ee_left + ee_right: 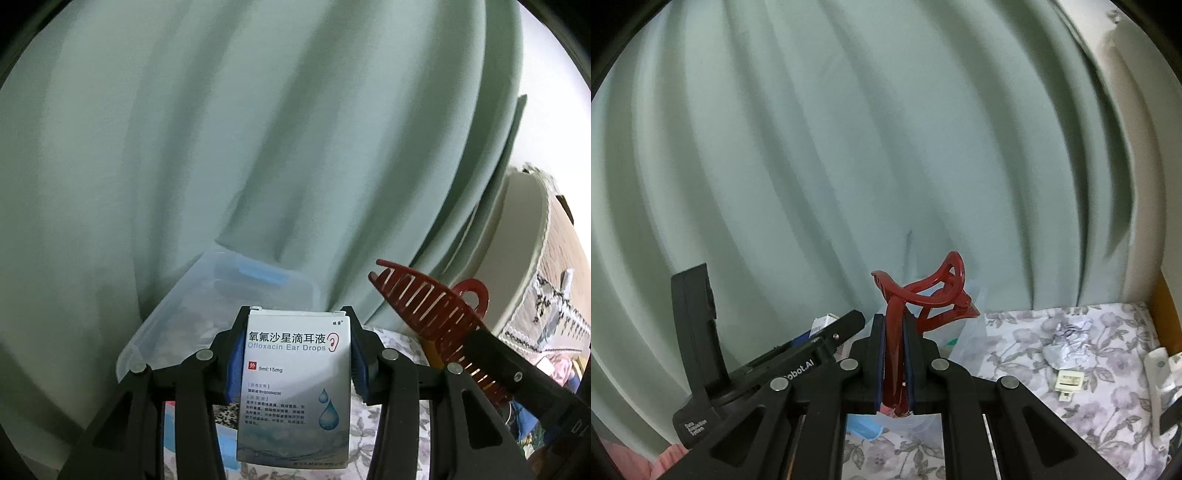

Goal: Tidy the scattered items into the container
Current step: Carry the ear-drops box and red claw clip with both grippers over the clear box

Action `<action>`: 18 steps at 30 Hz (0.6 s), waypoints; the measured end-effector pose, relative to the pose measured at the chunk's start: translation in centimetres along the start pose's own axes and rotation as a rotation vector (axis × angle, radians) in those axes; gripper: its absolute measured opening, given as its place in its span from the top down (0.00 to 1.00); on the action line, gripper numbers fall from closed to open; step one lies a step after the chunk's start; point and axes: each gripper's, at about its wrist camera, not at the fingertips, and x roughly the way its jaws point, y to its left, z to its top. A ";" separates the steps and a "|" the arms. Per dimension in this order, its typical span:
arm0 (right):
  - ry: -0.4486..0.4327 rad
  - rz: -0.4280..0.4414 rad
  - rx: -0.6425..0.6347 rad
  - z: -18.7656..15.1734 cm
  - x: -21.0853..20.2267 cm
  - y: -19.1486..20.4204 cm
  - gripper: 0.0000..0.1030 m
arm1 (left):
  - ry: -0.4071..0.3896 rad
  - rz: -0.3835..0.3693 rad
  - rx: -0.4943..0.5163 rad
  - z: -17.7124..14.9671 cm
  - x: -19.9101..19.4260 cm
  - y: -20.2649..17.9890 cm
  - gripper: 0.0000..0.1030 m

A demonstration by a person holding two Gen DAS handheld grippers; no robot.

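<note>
My left gripper [295, 354] is shut on a white box of ear drops [295, 384], held upright between its blue pads. Just beyond it lies a clear plastic container [221, 295] with a blue latch, against the green curtain. To the right, the right gripper [517, 373] holds a dark red hair claw clip [424, 310]. In the right wrist view, my right gripper [894, 325] is shut on that red hair clip [923, 295]; the clip's loops stick up above the pads. The clear container [964, 332] shows dimly behind the clip. The left gripper [798, 362] is at the left with the box [823, 321].
A pale green curtain [849, 147] fills the background. A floral cloth [1071, 369] covers the surface; on it lie a crumpled foil piece [1067, 339] and a small white plug-like item [1069, 380]. A white object [1160, 369] sits at the right edge.
</note>
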 end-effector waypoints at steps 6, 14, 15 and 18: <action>0.045 0.009 -0.028 -0.4 2.3 1.1 0.90 | 0.004 0.016 -0.046 0.1 -0.4 2.1 0.53; 0.112 0.013 -0.039 -1.4 5.3 1.4 0.90 | 0.036 0.035 -0.096 0.1 1.7 4.6 0.53; 0.122 0.013 -0.040 -1.6 5.7 1.4 0.90 | 0.042 0.037 -0.102 0.0 2.0 4.9 0.53; 0.148 0.012 -0.039 -2.2 7.1 0.9 0.90 | 0.058 0.043 -0.117 -0.3 2.8 5.6 0.53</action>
